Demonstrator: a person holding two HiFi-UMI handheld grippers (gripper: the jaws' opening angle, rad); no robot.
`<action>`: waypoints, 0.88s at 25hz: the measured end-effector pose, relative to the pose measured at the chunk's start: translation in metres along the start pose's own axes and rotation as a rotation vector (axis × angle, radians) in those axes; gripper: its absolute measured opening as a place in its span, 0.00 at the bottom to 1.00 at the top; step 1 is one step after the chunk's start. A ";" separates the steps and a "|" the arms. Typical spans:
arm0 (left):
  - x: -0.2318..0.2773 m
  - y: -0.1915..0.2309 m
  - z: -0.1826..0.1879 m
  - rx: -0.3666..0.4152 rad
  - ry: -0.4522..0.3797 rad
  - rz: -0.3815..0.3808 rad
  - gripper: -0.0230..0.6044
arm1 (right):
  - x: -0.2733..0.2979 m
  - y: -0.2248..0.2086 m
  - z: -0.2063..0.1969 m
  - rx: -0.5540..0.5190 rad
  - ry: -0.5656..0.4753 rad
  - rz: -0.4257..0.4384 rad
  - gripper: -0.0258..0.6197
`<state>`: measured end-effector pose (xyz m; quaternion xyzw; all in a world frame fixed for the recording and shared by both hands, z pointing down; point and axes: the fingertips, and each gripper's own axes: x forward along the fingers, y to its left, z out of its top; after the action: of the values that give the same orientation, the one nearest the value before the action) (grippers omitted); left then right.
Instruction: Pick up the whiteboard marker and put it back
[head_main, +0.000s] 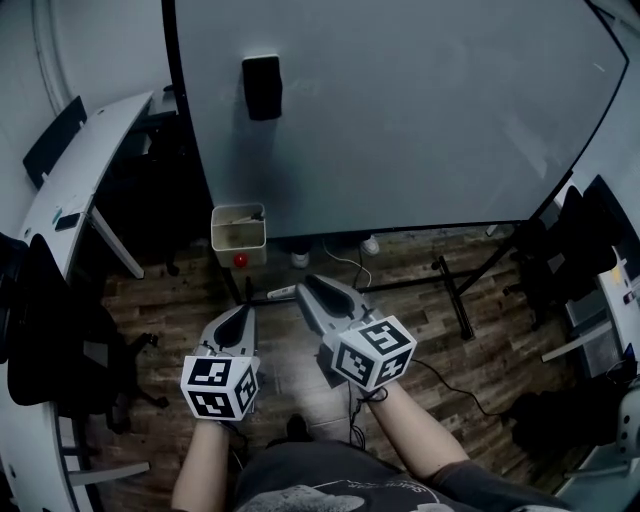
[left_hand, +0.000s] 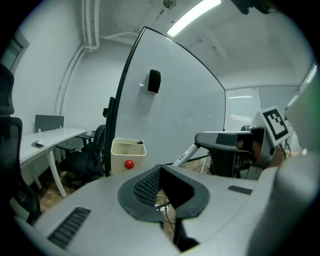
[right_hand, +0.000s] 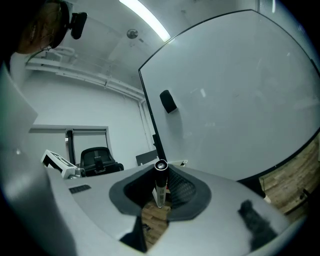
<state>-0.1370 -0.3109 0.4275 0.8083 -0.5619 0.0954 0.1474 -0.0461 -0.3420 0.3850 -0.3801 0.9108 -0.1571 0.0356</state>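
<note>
While both tongs hang over the wooden floor (head_main: 480, 330) before the whiteboard (head_main: 420, 110), I note the one container: a cream open-topped bin (head_main: 222, 245) at the board's lower left edge, beside the stand's dark upright. A red round knob (head_main: 240, 260) sits on its front wall. Inside it looks brownish, with a few thin pale lines. I cannot tell what they are. From the left gripper view, a dark slim tip shows just above the far right corner of the rim.

Whiteboard marker (right_hand: 159, 187): white barrel with small dark print and a black cap end that faces the right gripper view's camera. It lies crosswise in my right gripper (head_main: 308, 284), the pads closed on the barrel. In the head view the white barrel sticks out to the left of the jaws, well short of the bin and the board.

Left gripper (left_hand: 160, 172): jaw tips meet, nothing between the pads, only floor and a cable seen through the gap behind them.

A black eraser (head_main: 262, 87) sits high on the board.
</note>
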 end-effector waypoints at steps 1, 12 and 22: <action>-0.004 -0.005 -0.004 -0.003 0.000 0.001 0.06 | -0.007 0.002 -0.004 -0.002 0.007 0.000 0.17; -0.055 -0.061 -0.041 -0.025 0.011 0.010 0.06 | -0.089 0.023 -0.035 0.002 0.056 0.007 0.17; -0.117 -0.117 -0.065 -0.019 -0.006 0.010 0.06 | -0.167 0.064 -0.051 -0.013 0.058 0.031 0.17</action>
<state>-0.0682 -0.1472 0.4357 0.8043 -0.5674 0.0885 0.1530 0.0191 -0.1689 0.4045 -0.3616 0.9182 -0.1618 0.0093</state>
